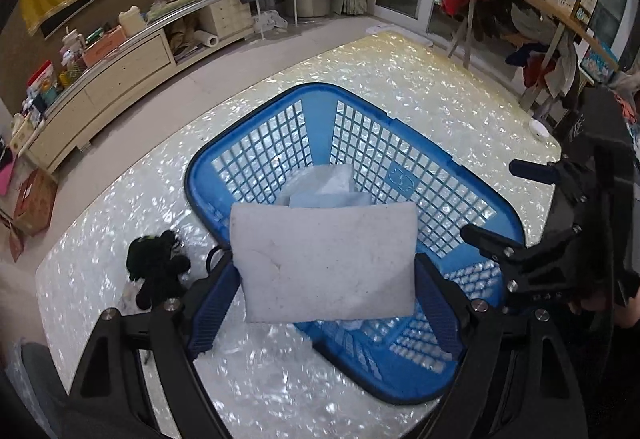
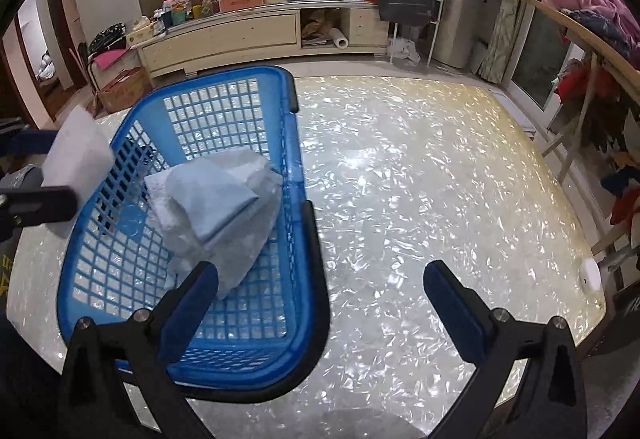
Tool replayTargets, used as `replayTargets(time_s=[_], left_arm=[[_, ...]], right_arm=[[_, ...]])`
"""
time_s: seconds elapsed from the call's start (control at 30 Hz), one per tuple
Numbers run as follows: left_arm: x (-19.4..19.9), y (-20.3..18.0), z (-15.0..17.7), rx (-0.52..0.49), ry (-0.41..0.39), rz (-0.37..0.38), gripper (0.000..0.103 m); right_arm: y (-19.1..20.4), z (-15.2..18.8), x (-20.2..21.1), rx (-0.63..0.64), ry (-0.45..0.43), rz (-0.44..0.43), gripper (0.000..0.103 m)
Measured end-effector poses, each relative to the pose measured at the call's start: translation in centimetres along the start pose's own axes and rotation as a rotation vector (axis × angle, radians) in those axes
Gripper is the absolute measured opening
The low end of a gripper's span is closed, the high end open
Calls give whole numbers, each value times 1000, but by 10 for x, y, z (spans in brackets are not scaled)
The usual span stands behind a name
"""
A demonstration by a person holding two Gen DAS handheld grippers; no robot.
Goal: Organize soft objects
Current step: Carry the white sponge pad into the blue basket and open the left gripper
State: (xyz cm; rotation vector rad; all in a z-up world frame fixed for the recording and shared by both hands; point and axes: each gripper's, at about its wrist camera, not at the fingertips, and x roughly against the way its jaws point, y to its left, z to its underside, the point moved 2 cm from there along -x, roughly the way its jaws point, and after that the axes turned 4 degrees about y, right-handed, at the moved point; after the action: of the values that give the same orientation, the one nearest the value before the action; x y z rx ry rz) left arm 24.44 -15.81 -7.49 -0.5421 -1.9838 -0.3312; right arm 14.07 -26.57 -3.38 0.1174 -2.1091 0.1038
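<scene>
My left gripper [image 1: 326, 267] is shut on a white foam pad [image 1: 326, 263] and holds it over the near rim of the blue mesh basket [image 1: 404, 179]. The pad also shows in the right wrist view [image 2: 76, 155], above the basket's left rim [image 2: 116, 143]. A light blue cloth on white cloths [image 2: 218, 207] lies inside the basket. A black plush toy [image 1: 158, 267] lies on the table left of the basket. My right gripper [image 2: 320, 283] is open and empty, above the basket's right rim and the table; it also shows in the left wrist view [image 1: 500, 199].
The pearly white table [image 2: 420, 179] carries a small white round object [image 2: 590, 275] near its right edge. A cluttered low cabinet [image 2: 240, 31] stands beyond the table. A rack with clothes [image 2: 592, 39] stands at the right.
</scene>
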Motion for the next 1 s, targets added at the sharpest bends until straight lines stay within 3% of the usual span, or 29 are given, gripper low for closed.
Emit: replayTargets(time_s=[0.3, 0.67, 1.0], left_arm=[[-40, -6, -24, -65, 39, 19, 84], [-85, -3, -42, -109, 117, -20, 84], [-88, 3, -43, -130, 121, -76, 97]], right_arm=[[-15, -1, -9, -44, -4, -3, 103], [-10, -3, -16, -44, 0, -25, 103], [-15, -3, -17, -87, 5, -68, 103]])
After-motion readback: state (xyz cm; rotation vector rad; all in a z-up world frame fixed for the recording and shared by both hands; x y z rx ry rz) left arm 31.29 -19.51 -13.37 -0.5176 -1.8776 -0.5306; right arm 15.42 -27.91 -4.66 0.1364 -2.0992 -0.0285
